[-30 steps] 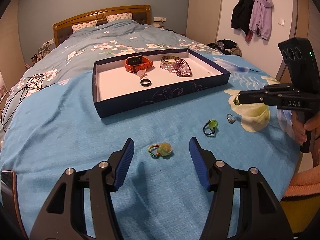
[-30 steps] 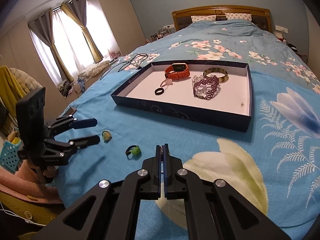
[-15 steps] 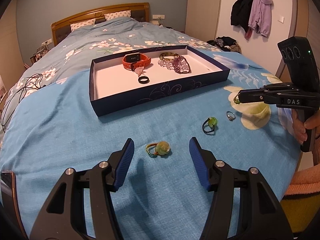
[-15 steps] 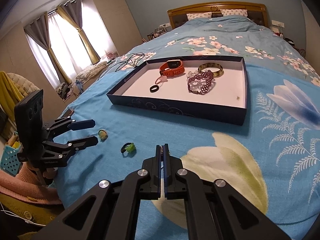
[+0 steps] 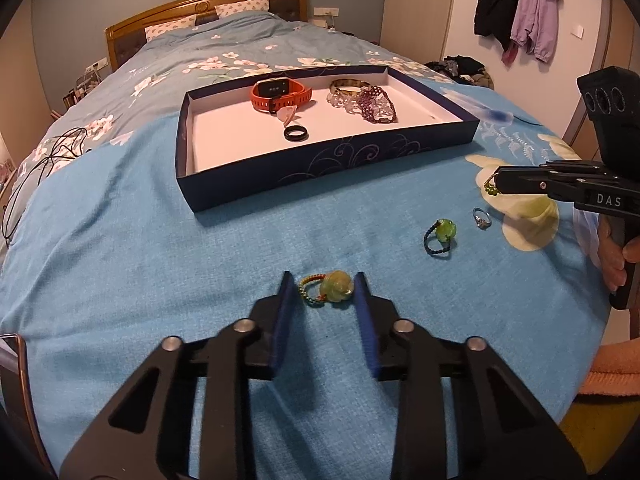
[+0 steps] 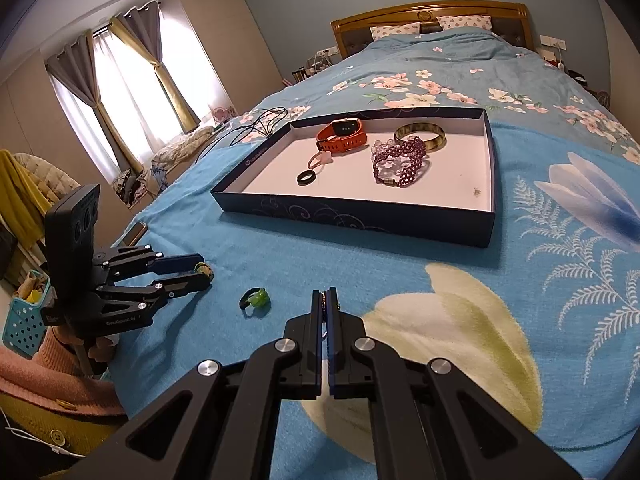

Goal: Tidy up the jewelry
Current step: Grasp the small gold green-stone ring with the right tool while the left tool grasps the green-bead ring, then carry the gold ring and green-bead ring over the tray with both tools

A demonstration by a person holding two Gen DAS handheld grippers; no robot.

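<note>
The left tongs (image 5: 322,290) stood narrowed around the pale green bead ring (image 5: 327,289) on the bed (image 5: 120,248), a blue pad close on each side; whether they touched it could not be told. The ring lay flat, its braided loop toward the left pad and its bead toward the right. Ahead and to the right lay the dark-corded green ring (image 5: 440,235), then a small silver ring (image 5: 481,218). Farther ahead sat the navy tray (image 5: 320,168), its long side running left to right, holding an orange watch (image 5: 280,94), a black ring (image 5: 296,133), a purple beaded bracelet (image 5: 374,104) and a bangle (image 5: 348,85). The right tongs (image 5: 491,185) were pressed together on a green beaded piece (image 5: 489,189), which only the left view showed clearly. The right view alone showed a tiny item (image 6: 476,191) in the tray's right corner.
</note>
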